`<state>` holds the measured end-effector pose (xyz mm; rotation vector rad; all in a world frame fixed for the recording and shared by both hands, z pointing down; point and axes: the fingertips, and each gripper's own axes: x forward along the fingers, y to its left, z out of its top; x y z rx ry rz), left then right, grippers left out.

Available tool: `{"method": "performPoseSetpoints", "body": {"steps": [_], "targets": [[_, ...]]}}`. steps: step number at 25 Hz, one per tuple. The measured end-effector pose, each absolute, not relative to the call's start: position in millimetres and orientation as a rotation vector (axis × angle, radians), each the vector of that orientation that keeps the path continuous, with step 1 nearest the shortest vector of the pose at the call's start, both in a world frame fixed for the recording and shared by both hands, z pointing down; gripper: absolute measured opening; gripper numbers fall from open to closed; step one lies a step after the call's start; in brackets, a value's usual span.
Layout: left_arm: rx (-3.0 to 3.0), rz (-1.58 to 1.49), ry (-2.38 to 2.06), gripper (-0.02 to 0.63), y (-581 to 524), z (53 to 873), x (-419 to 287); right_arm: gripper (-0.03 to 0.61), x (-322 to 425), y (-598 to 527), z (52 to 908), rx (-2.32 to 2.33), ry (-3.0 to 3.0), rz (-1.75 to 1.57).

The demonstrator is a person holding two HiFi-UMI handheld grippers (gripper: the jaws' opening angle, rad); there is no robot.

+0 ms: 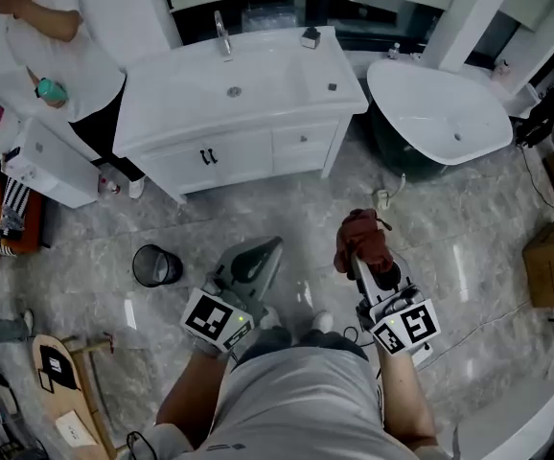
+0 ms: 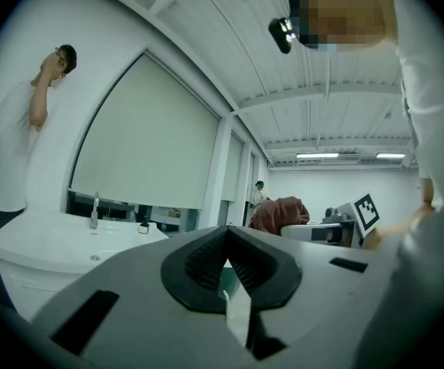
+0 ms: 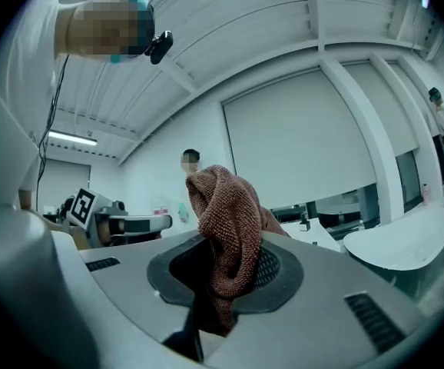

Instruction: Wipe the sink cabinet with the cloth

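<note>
Right hand-held gripper [image 3: 223,271] pinches cloth [image 3: 226,206]; bin [image 1: 156,265] near sink cabinet [image 1: 248,153].

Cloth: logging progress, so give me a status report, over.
Right gripper shut on cloth, bunched above jaws. Left gripper shut, empty. Sink cabinet ahead, not yet touched. Person at its left end; bin on floor.
</note>
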<state>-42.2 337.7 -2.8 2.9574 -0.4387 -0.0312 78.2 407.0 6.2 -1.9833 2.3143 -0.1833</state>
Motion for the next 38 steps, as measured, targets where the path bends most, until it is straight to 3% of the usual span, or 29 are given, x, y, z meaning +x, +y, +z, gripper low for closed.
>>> {"method": "performPoseSetpoints", "body": {"steps": [15, 38], "targets": [[2.917, 0.028, -0.489, 0.011, 265.3, 28.3, -72.0, 0.078, 100.3, 350.9, 36.9, -2.105, 2.153, -0.319], [2.802, 0.193, -0.805, 0.011, 131.3, 71.7, 86.3, 0.078, 261.9, 175.6, 96.7, -1.81, 2.326, -0.595]]}}
